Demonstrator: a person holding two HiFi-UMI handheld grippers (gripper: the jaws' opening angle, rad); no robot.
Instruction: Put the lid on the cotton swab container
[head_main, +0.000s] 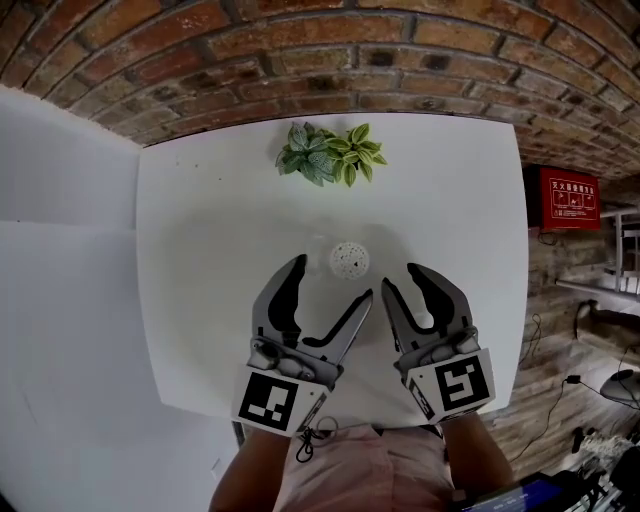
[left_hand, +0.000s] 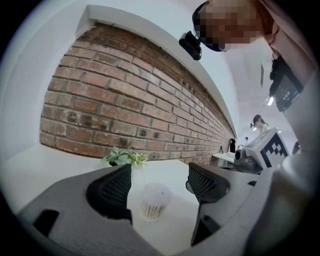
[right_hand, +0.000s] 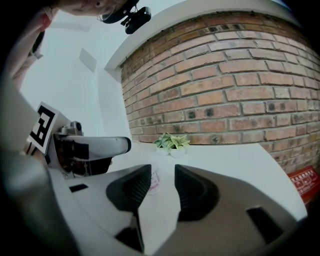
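The left tongs (head_main: 335, 276) are held wide open and empty. The uncovered cotton swab container (head_main: 349, 260) stands on the white tabletop (head_main: 200, 250) just ahead of their tips, untouched. The right tongs (head_main: 398, 276) are parted too, with nothing gripped. An early reaching step is judged. No lid can be made out, so it must be found and grasped first. A small plant (head_main: 330, 152) and a brick wall (head_main: 300, 50) are seen behind.

plant (head_main: 331, 153): little leafy one, top middle of the bench (head_main: 220, 250)
brick wall (head_main: 300, 60): runs across the top
red sign (head_main: 570, 198): far right edge
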